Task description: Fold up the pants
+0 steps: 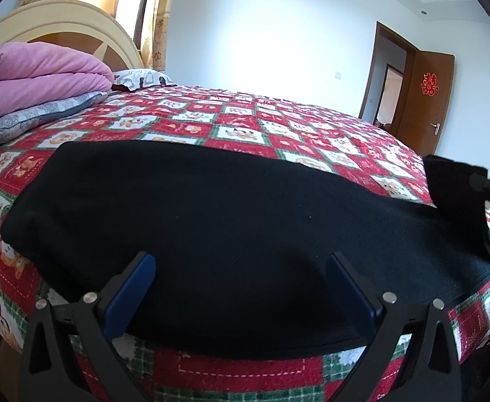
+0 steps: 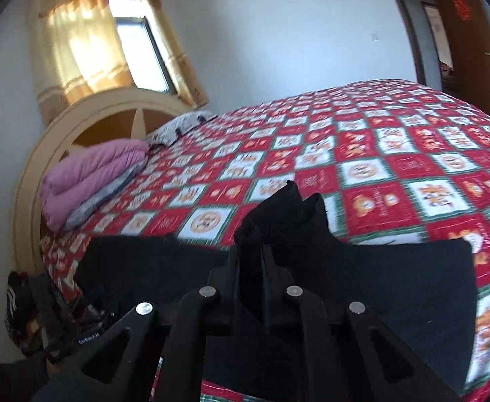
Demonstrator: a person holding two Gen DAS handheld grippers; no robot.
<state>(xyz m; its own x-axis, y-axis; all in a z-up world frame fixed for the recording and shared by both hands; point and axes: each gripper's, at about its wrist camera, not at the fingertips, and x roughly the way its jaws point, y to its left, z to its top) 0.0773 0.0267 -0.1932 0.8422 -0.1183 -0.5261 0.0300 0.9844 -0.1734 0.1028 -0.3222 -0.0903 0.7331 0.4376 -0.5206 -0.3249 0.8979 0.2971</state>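
Black pants (image 1: 211, 207) lie flat across the near side of a bed with a red, white and green checked quilt (image 1: 231, 124). My left gripper (image 1: 241, 268) is open over the near edge of the pants, its blue pads (image 1: 134, 288) wide apart with nothing pinched. At the far right of the left wrist view, the right gripper (image 1: 489, 187) holds one end of the pants (image 1: 452, 184) lifted off the bed. In the right wrist view, my right gripper (image 2: 265, 251) is shut on a bunch of black fabric (image 2: 285, 214) that sticks up past its tips, above the flat pants (image 2: 395, 288).
A folded pink blanket (image 1: 34, 80) on a grey pillow (image 1: 37, 117) sits by the cream headboard (image 1: 60, 16). Another patterned pillow (image 1: 141, 78) lies behind it. A brown door (image 1: 422, 100) stands open at the right. A curtained window (image 2: 137, 50) is above the headboard.
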